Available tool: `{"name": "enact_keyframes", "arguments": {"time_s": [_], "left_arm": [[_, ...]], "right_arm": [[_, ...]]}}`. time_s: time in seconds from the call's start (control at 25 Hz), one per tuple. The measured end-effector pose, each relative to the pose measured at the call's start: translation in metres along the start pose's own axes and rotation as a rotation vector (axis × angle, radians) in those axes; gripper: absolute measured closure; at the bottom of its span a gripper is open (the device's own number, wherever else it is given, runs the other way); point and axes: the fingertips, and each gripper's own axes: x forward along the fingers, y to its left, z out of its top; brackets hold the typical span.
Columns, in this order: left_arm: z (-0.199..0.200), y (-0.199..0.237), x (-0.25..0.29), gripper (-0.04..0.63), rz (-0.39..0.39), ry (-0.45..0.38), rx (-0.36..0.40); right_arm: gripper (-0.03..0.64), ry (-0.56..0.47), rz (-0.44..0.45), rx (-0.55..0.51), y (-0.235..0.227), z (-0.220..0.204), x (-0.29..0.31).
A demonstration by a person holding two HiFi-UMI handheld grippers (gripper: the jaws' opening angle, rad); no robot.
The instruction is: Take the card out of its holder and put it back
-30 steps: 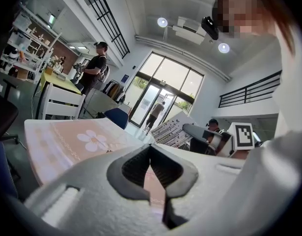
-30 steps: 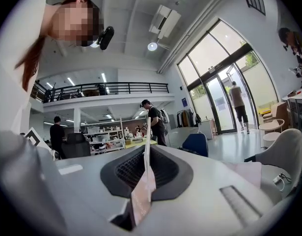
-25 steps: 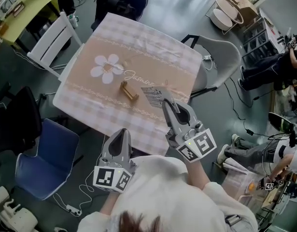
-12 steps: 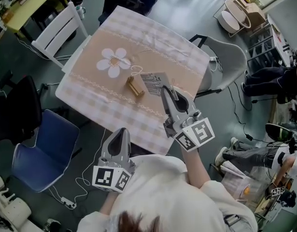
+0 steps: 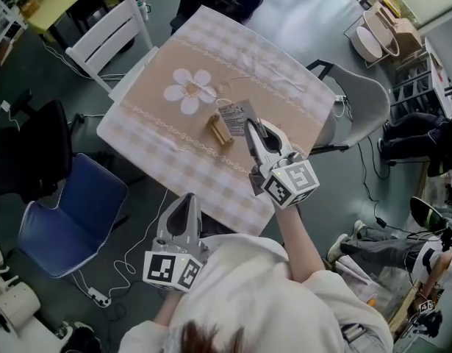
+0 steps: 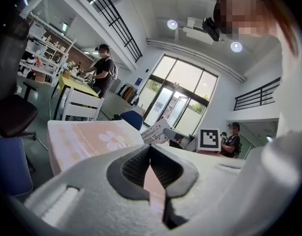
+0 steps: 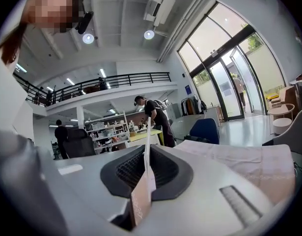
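The card looked like thin matt paper, the holder like pale wood, the tablecloth soft, slightly creased matt cloth; the right gripper was smooth grey plastic with dark ribbed pads

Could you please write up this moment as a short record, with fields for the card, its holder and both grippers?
surface: table under a checked cloth with a flower print
card holder: wooden, on the cloth near the flower
card: clamped edge-on in the right gripper, right beside the holder; whether they touch cannot be told
right gripper: jaws closed on the card, over the table
left gripper: jaws together, nothing between them, held off the table's near edge, close to the person's body
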Motion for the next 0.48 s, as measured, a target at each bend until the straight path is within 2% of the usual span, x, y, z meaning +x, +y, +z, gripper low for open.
{"name": "enact_keyframes", "arguments": {"time_s": [0.24,0.48], "left_arm": [[-0.001,0.003,0.0,0.595,0.01,0.002,-0.009],[-0.003,0.004,0.0,0.595,0.013,0.008,-0.011]], "right_arm": [[0.6,0.089,0.004,-0.018,-0.007,-0.034,0.015],[0.6,0.168,-0.017,-0.089,-0.018,-0.059,0.022]]}}
